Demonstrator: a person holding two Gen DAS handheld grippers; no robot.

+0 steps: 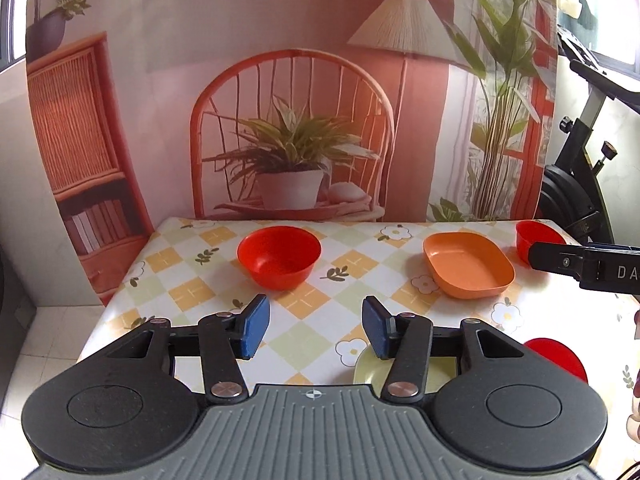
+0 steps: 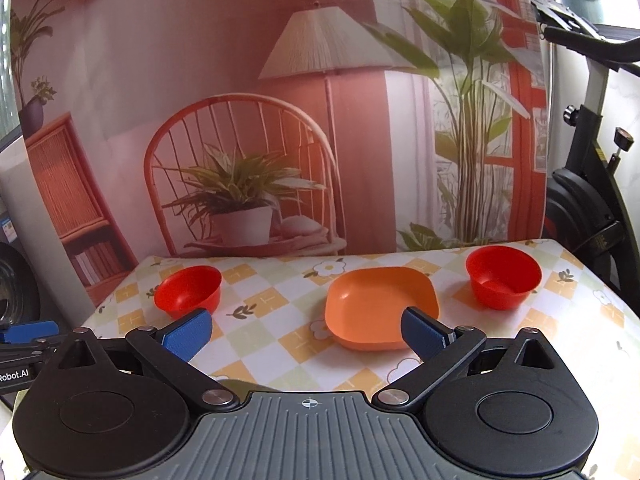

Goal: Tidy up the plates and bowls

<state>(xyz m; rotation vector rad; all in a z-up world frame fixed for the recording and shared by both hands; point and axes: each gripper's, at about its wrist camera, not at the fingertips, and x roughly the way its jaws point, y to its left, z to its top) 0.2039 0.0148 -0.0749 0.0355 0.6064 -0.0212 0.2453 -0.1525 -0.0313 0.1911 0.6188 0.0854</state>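
Both claws apart and empty: left gripper (image 1: pixel 316 332) goes 12 o'clock to red bowl (image 1: pixel 279 257), right gripper (image 2: pixel 307 334) pinches orange plate (image 2: pixel 382 307) by its near rim (thin lip, seat deep).

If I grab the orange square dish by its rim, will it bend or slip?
The orange square dish looks like thin, smooth plastic, so probably light and fairly stiff. Its glossy sloped wall may slip a little between the jaws. Its flat, wide base suggests it should slide, not tip.

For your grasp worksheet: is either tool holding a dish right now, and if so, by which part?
Nothing is held. The left tool and right tool are both open, with only the tablecloth showing between their pads.
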